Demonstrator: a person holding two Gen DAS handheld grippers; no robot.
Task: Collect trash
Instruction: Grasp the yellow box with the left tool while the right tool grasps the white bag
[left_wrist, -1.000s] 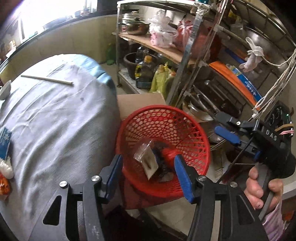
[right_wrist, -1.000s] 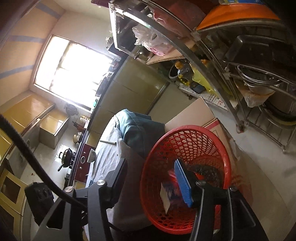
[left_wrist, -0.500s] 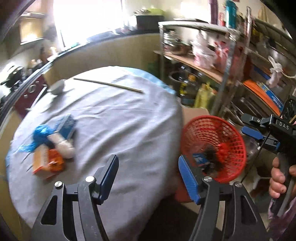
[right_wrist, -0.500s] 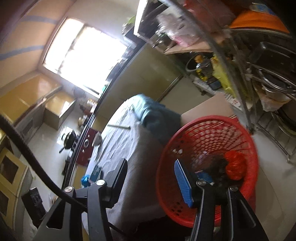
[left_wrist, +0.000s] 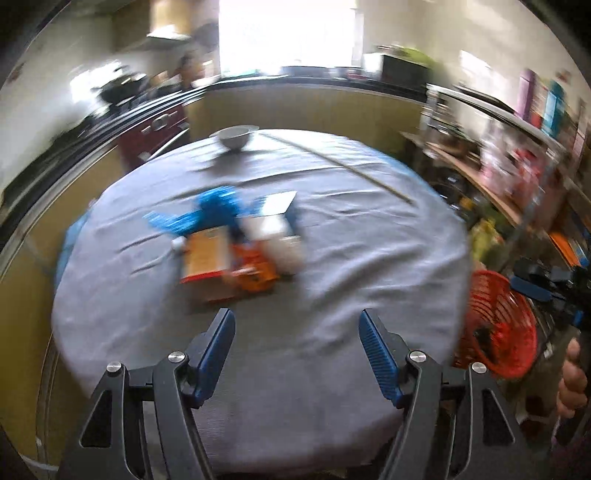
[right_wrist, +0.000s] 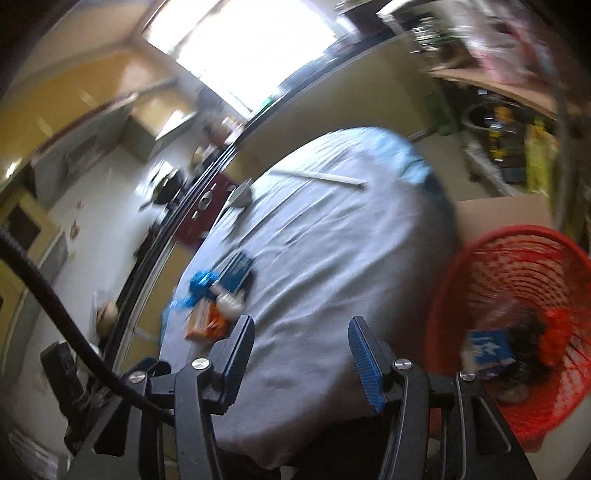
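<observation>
A pile of trash lies on the grey round table (left_wrist: 332, 280): an orange box (left_wrist: 207, 254), an orange wrapper (left_wrist: 255, 273), a blue bag (left_wrist: 210, 214) and a white packet (left_wrist: 280, 240). The pile also shows in the right wrist view (right_wrist: 214, 306). My left gripper (left_wrist: 297, 354) is open and empty over the table's near part, short of the pile. My right gripper (right_wrist: 301, 354) is open and empty above the table edge. The red mesh basket (right_wrist: 517, 266) stands beside the table and holds a blue packet (right_wrist: 487, 349) and dark scraps; it also shows in the left wrist view (left_wrist: 498, 325).
A white bowl (left_wrist: 234, 134) and a long thin stick (left_wrist: 332, 162) lie at the table's far side. A metal shelf rack (left_wrist: 517, 155) full of kitchenware stands on the right. A cardboard sheet (right_wrist: 495, 214) leans behind the basket. A counter runs along the left wall.
Both grippers have swung away from the basket towards the table. The left view now faces the trash pile instead of the basket. Both stay open and empty.
</observation>
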